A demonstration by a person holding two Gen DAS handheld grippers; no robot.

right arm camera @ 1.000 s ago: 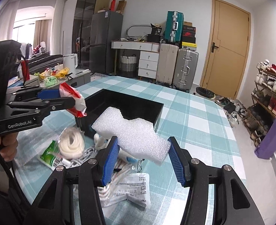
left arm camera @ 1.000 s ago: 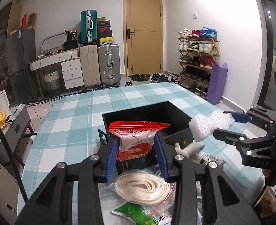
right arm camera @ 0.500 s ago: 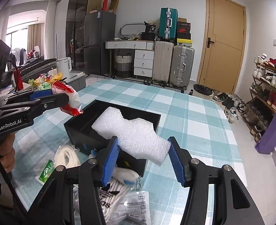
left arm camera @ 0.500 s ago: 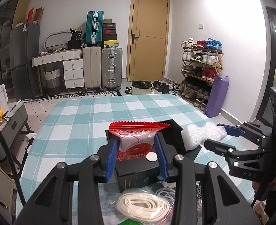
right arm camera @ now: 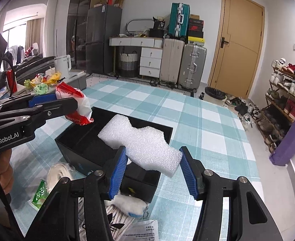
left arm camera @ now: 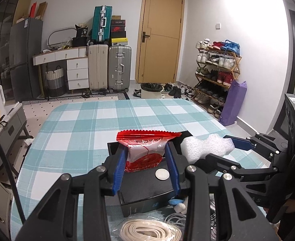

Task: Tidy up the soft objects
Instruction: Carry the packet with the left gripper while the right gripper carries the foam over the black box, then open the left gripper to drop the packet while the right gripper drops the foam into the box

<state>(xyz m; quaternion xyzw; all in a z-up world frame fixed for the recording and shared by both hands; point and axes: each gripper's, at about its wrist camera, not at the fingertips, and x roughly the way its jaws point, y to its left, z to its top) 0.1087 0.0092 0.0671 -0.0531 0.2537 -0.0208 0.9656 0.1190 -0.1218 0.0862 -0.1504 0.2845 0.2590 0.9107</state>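
The red and white snack packet [left arm camera: 147, 150] sat pinched between the blue pads of the left gripper [left arm camera: 146, 167], its crimped red top edge standing up above the fingertips. It hung over the near part of the black box [left arm camera: 147, 188], and a silver coin [left arm camera: 162, 174] lay on the dark surface just below and to the right of it. In the right wrist view the same packet [right arm camera: 75, 104] showed at the left, held out past the box's far left corner.

The white foam block [right arm camera: 143, 146] was clamped at its near end by the right gripper [right arm camera: 153, 170], the pads pressing its two sides. The rest of the block reached forward over the open black box [right arm camera: 81, 152]. From the left wrist view the foam [left arm camera: 205, 148] hung just right of the packet, near it but apart.

The box stood on the bench [left arm camera: 83, 130], covered in a teal and white checked cloth. Nearer the cameras lay a bagged coil of white cord [left arm camera: 149, 230], a green sachet [right arm camera: 39, 195], a small white plush keychain [right arm camera: 130, 203] against the box's near wall, and a printed plastic bag [right arm camera: 141, 232].

A person's hand [right arm camera: 2, 172] gripped the left tool's handle at the left edge.
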